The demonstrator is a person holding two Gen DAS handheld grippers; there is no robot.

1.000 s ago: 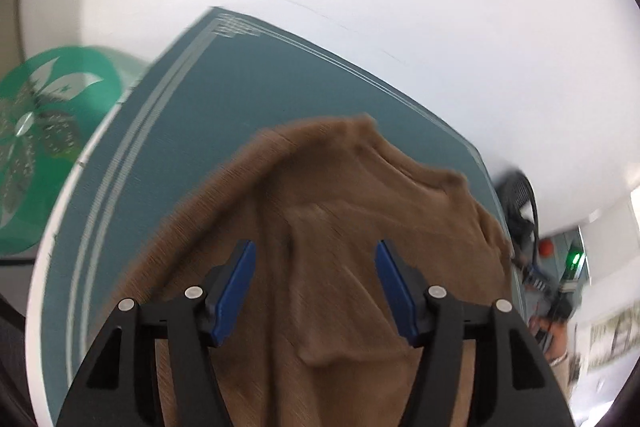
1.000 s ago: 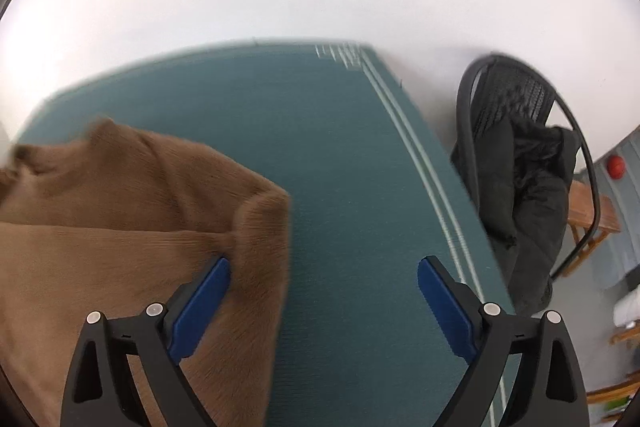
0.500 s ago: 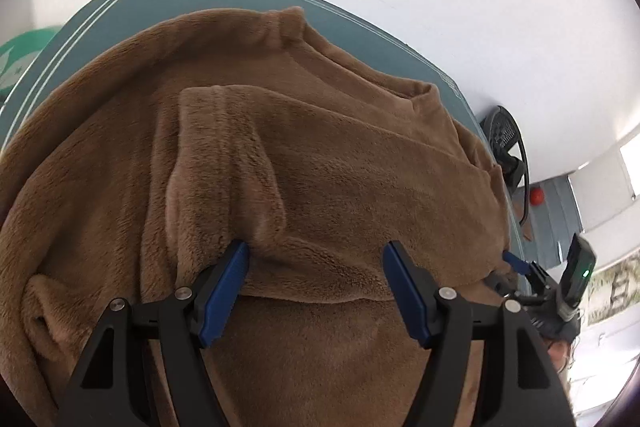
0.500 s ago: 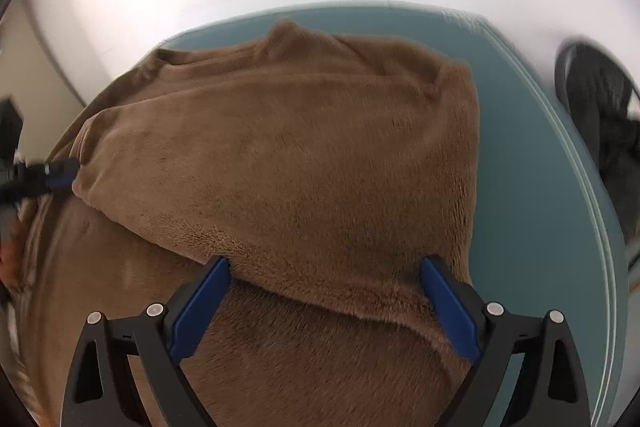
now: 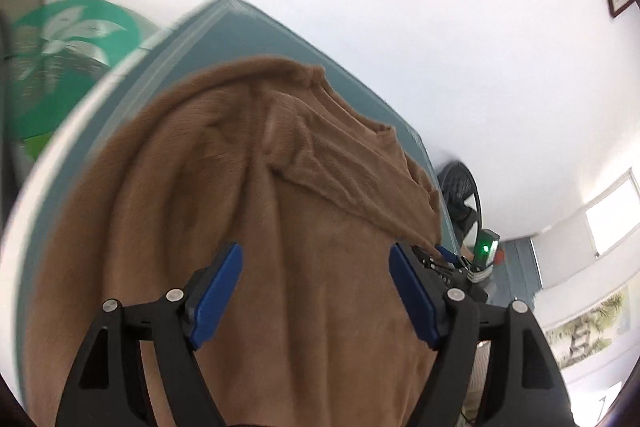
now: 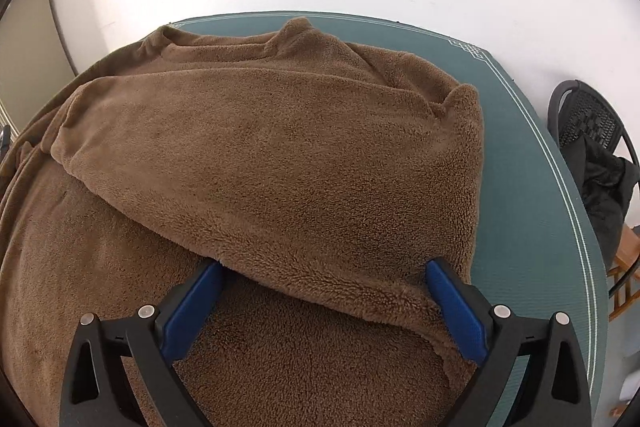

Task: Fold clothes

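Observation:
A brown fleece sweater (image 6: 280, 163) lies on a teal mat (image 6: 532, 195), collar at the far side, with one sleeve folded across its body. My right gripper (image 6: 324, 287) is open, low over the sweater, its jaws straddling the folded sleeve's near edge. In the left wrist view the sweater (image 5: 280, 227) fills the middle and my left gripper (image 5: 316, 287) is open and empty above it. The right gripper (image 5: 448, 255) shows there at the sweater's right edge.
The mat covers a white-edged table (image 5: 72, 119) against a white wall. A green round object with a white flower (image 5: 60, 39) stands left of the table. A black mesh chair (image 6: 588, 123) with dark clothing stands at the right.
My left gripper has pulled back and up from the sweater, which now looks smaller. My right gripper has moved closer and lower onto the folded sleeve. Both stay open.

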